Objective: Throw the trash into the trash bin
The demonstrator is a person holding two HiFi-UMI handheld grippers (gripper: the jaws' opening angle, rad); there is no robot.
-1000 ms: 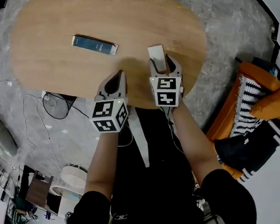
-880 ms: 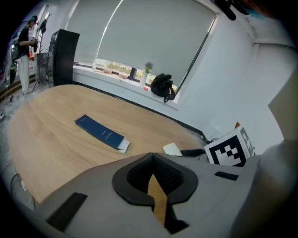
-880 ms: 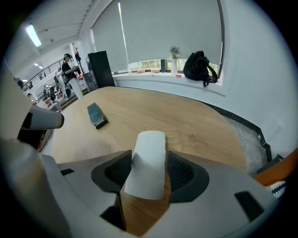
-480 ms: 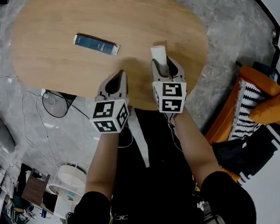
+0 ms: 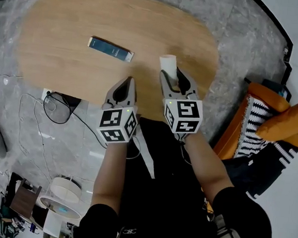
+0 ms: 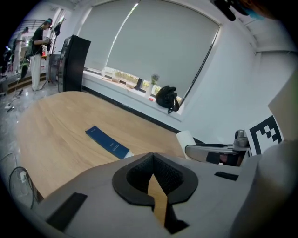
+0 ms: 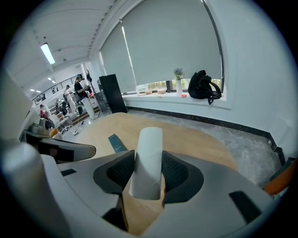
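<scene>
A white rolled paper tube [image 5: 168,63] [image 7: 148,158] sticks out between the pads of my right gripper [image 5: 171,75] [image 7: 148,170], whose jaws are closing on it, above the near right part of the oval wooden table [image 5: 69,21]. The pads press on both of its sides. A flat dark-blue packet [image 5: 111,49] [image 6: 107,142] lies on the table farther left. My left gripper [image 5: 127,83] [image 6: 151,160] hovers over the table's near edge, shut with nothing in it. No trash bin is in view.
An orange chair with a striped cushion [image 5: 265,121] stands to the right of the table. Cables and a dark round object [image 5: 59,108] lie on the floor at the left. A black backpack [image 6: 166,97] sits on the window sill beyond the table.
My right gripper has lifted with the white tube in it and looms larger in the head view. The left gripper has risen a little.
</scene>
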